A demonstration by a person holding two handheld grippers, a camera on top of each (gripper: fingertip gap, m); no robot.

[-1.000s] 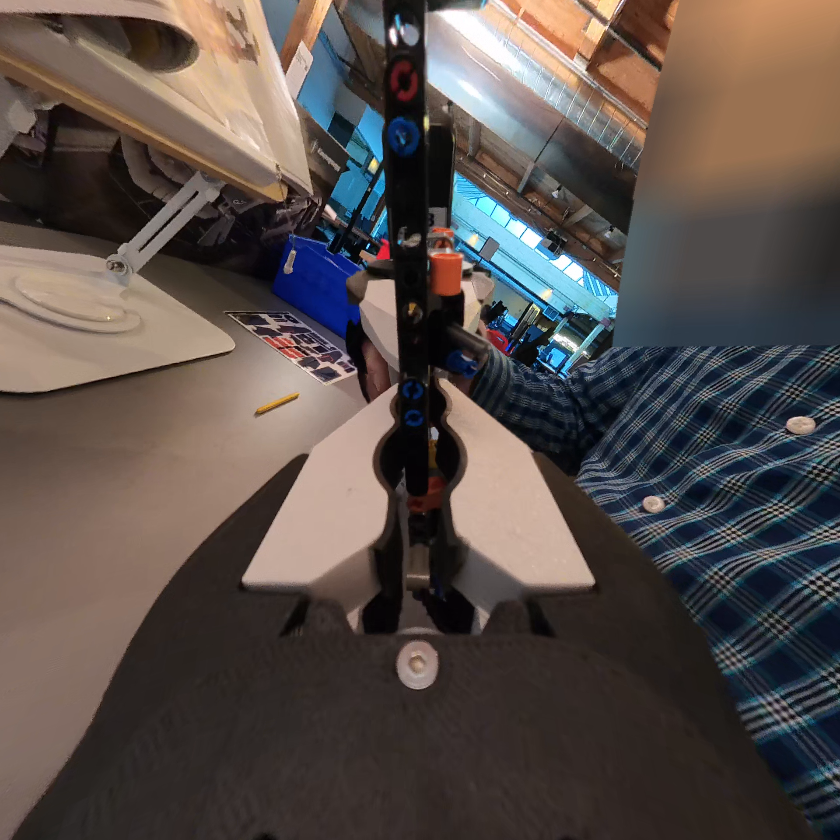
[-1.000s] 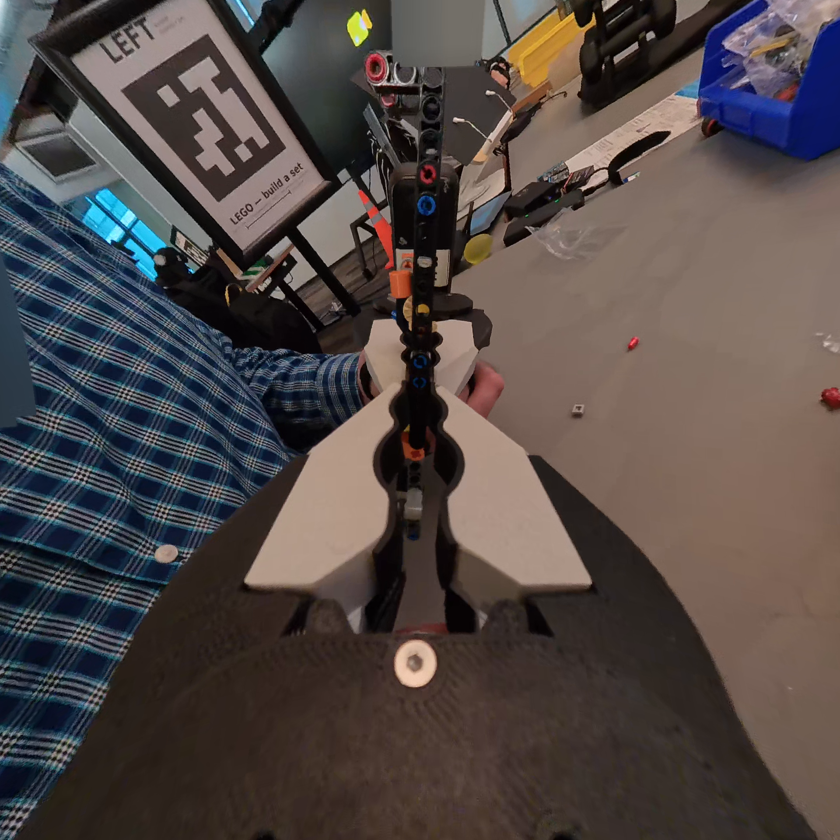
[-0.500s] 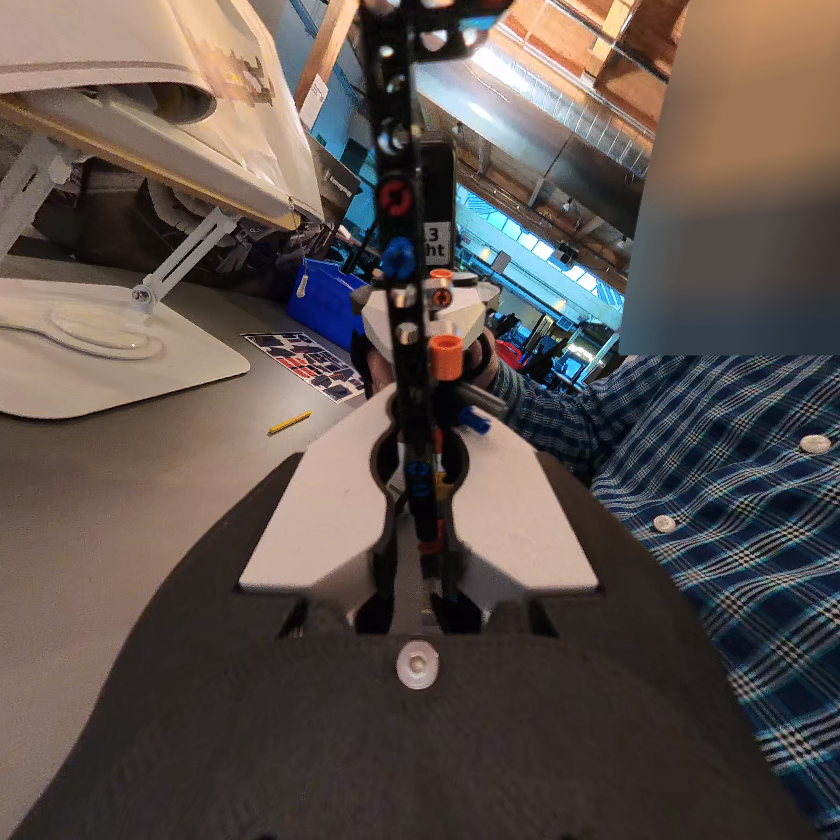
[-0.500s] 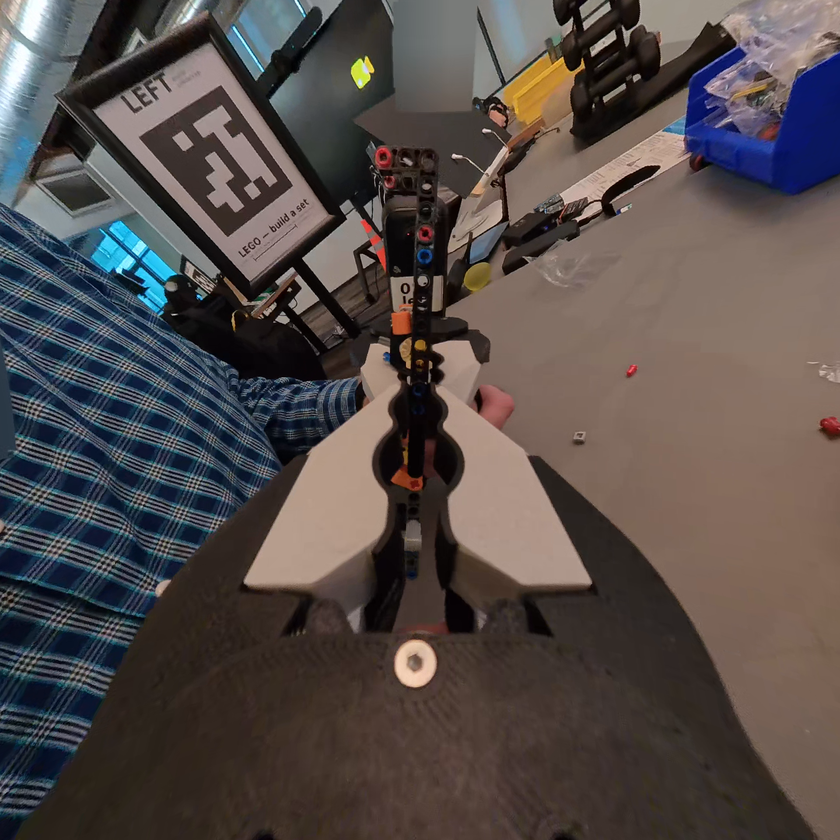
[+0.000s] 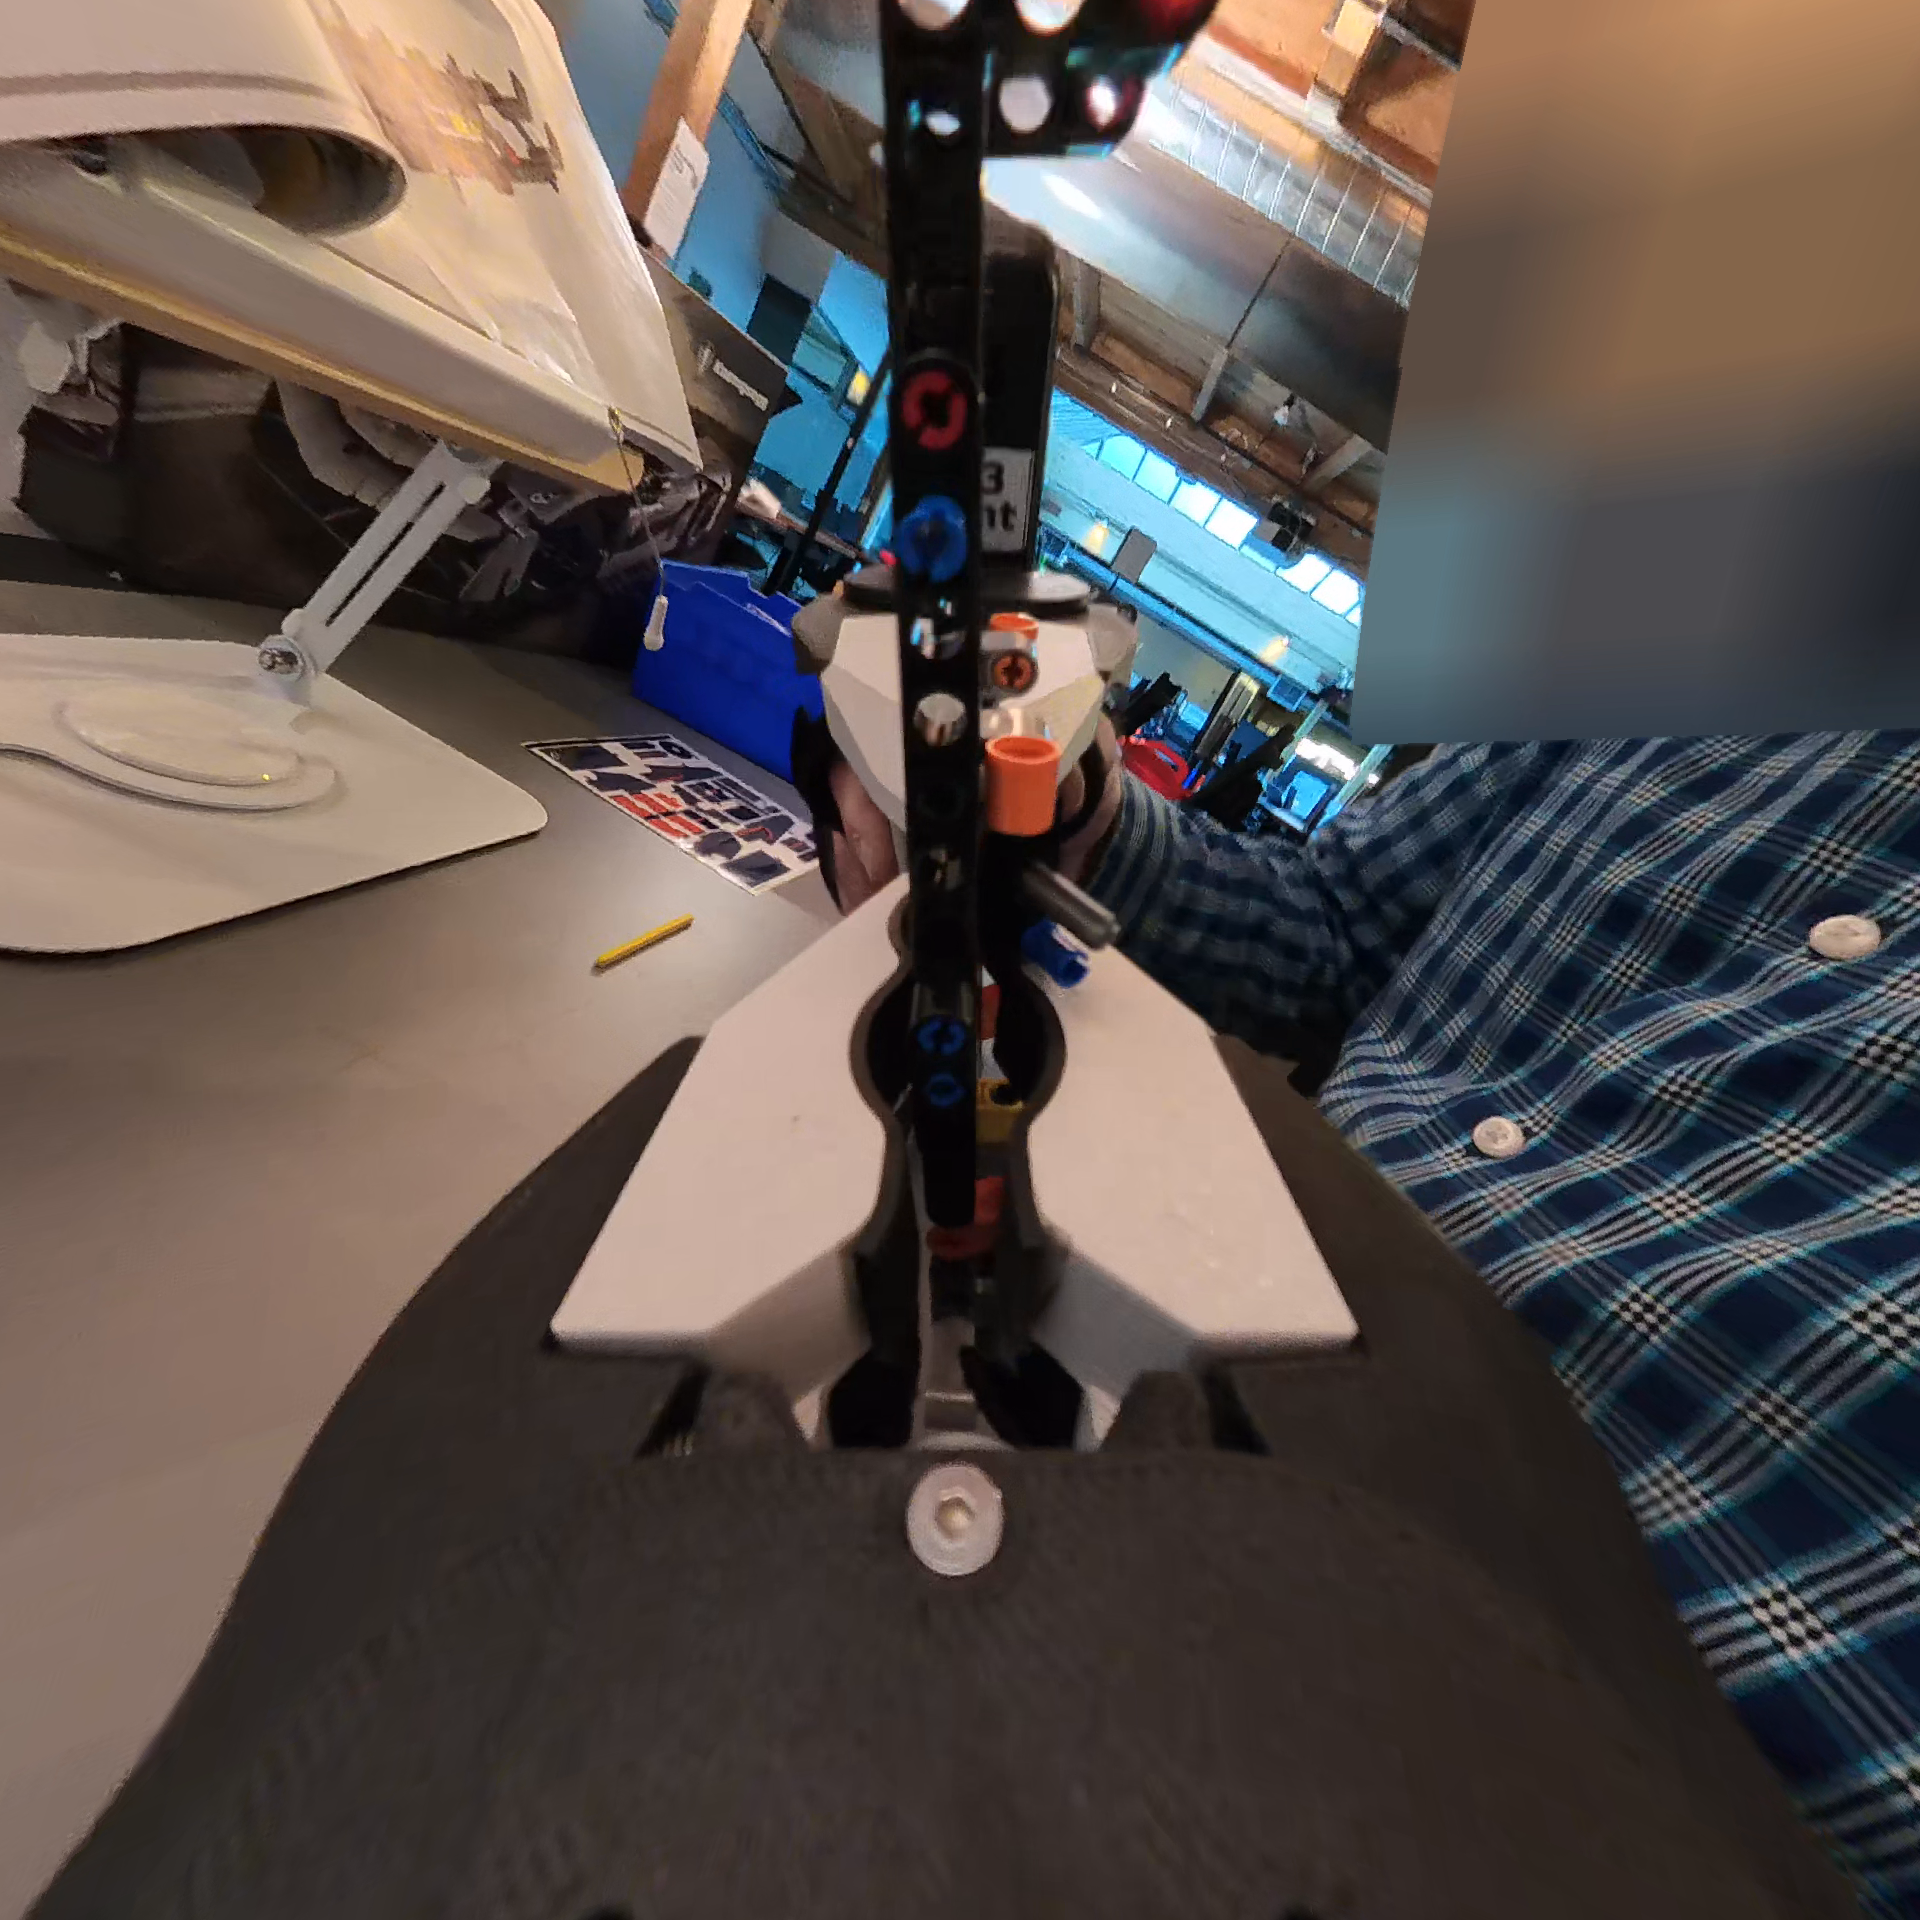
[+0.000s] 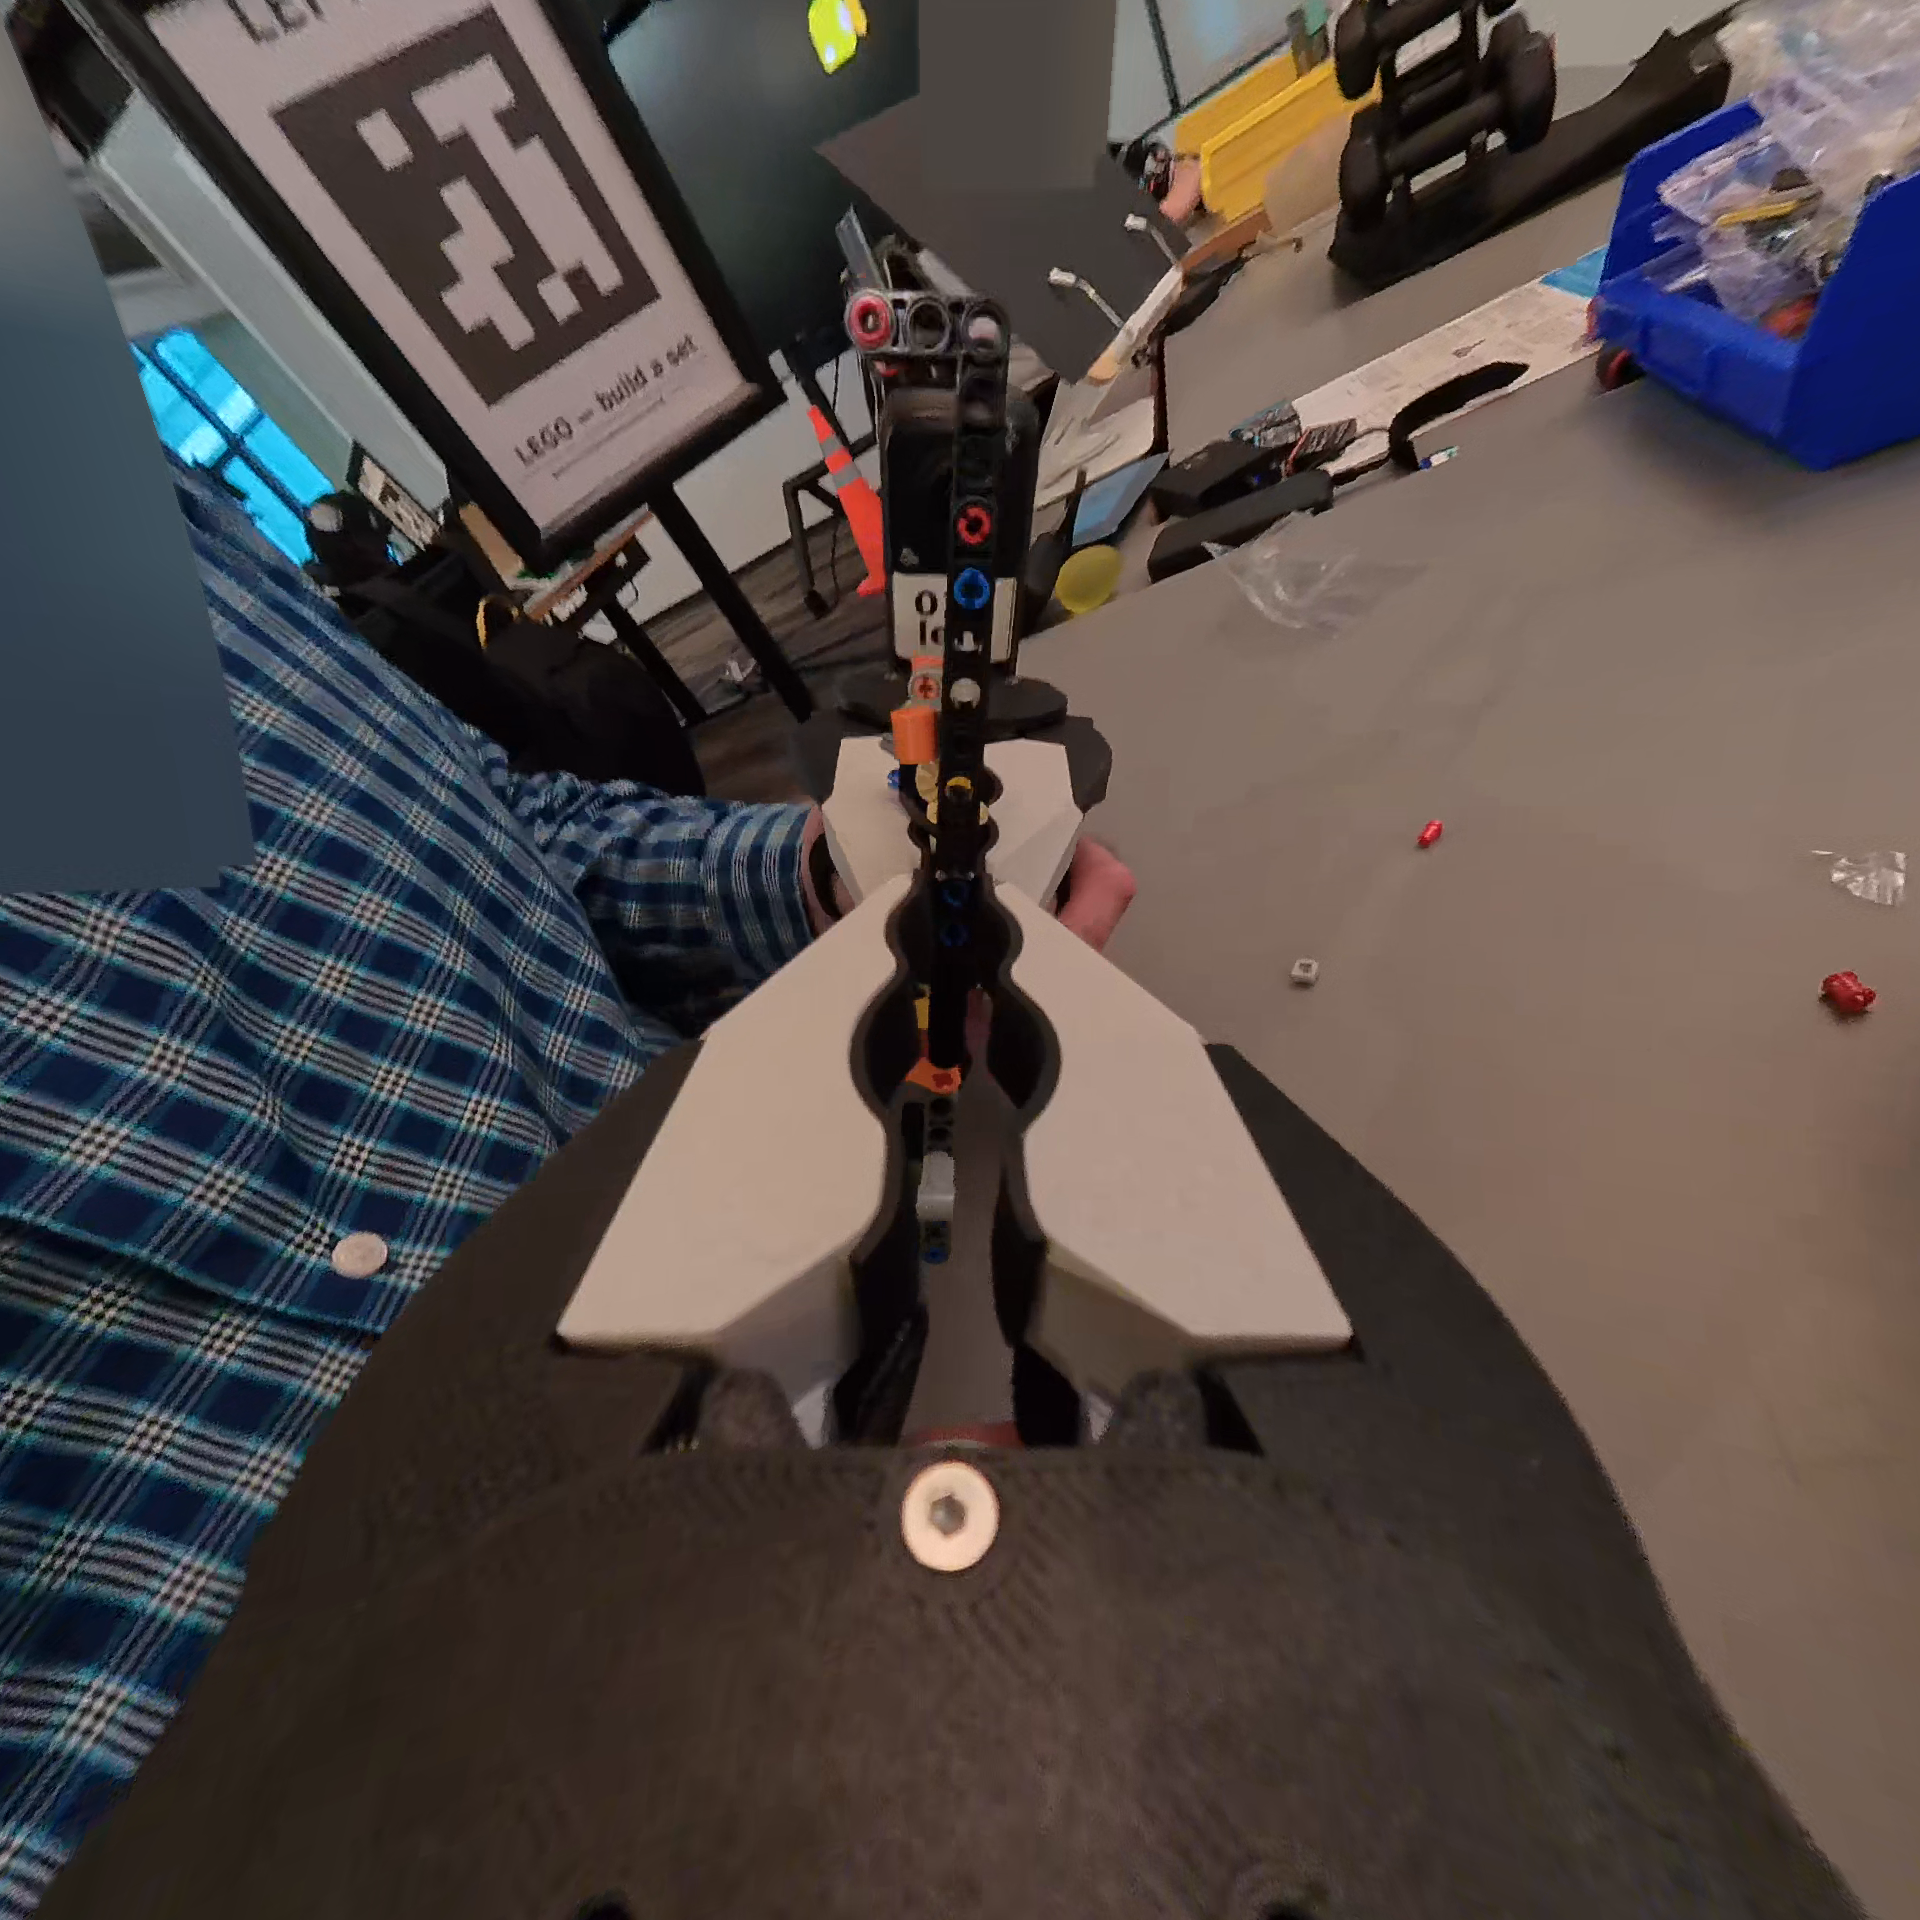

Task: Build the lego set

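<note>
A long black Lego beam assembly (image 5: 935, 623) with red and blue pins, an orange bush and a grey axle stands upright above the grey table. My left gripper (image 5: 951, 935) is shut on its lower part. My right gripper (image 6: 954, 894) is shut on the same assembly (image 6: 968, 540) from the opposite side. Each gripper faces the other: the right gripper shows behind the beam in the left wrist view (image 5: 1070, 696), and the left gripper shows behind it in the right wrist view (image 6: 1029, 821). The lowest part of the assembly is hidden between the fingers.
An instruction booklet (image 5: 312, 208) lies on a white stand (image 5: 208, 831) at the left. A sticker sheet (image 5: 686, 795), a yellow axle (image 5: 642, 940) and a blue bin (image 5: 707, 655) are beyond. Loose red pieces (image 6: 1847, 992), a small grey piece (image 6: 1304, 971) and a blue parts bin (image 6: 1766, 343) are on the table. A person's plaid shirt (image 6: 260, 1039) is close by. Only a small space, under 4 cm, lies between the two pairs of fingers.
Both grippers stay shut on the assembly. The beam sits lower in both views than a second ago, so more of its top end shows. The views have tilted slightly.
</note>
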